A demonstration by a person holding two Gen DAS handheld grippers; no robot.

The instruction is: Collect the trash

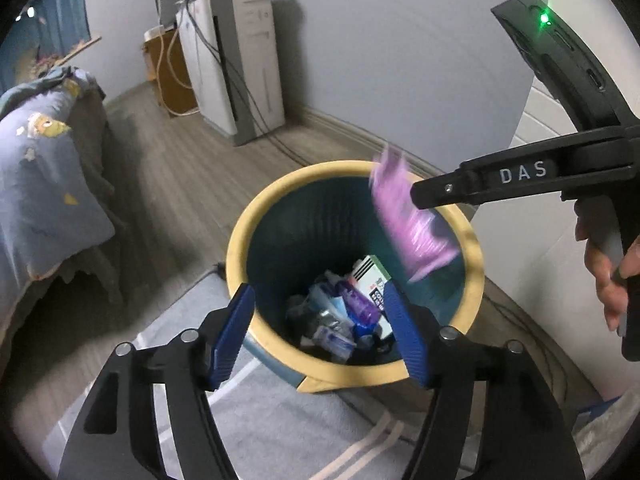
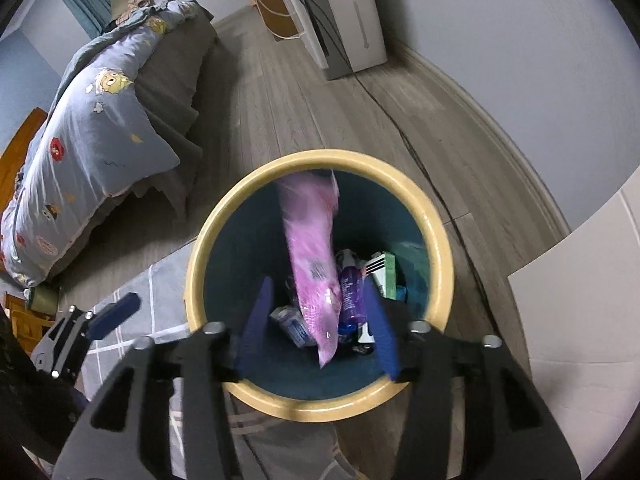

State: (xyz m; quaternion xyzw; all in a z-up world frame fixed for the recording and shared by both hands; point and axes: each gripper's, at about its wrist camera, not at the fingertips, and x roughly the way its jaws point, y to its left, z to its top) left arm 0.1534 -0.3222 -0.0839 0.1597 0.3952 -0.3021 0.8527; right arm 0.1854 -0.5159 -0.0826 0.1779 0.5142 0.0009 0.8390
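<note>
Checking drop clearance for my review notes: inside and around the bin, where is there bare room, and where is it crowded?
Inside the bin, the near and left floor is bare, bordered by the teal wall. The far right is crowded: purple bottle, green box, wrappers. The pink bag hangs blurred mid-opening. Outside, the wood floor between bin and bed is bare.

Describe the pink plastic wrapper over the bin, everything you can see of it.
The pink plastic wrapper is a long, thin, glossy pouch, pinkish purple with pale print and a small barcode-like patch. It is motion-blurred and hangs lengthwise within the mouth of the yellow-rimmed waste bin, above the trash at the bottom. In the right wrist view it lies between the right claw fingers, which stand apart and do not press it. Nothing visibly grips it.
</note>
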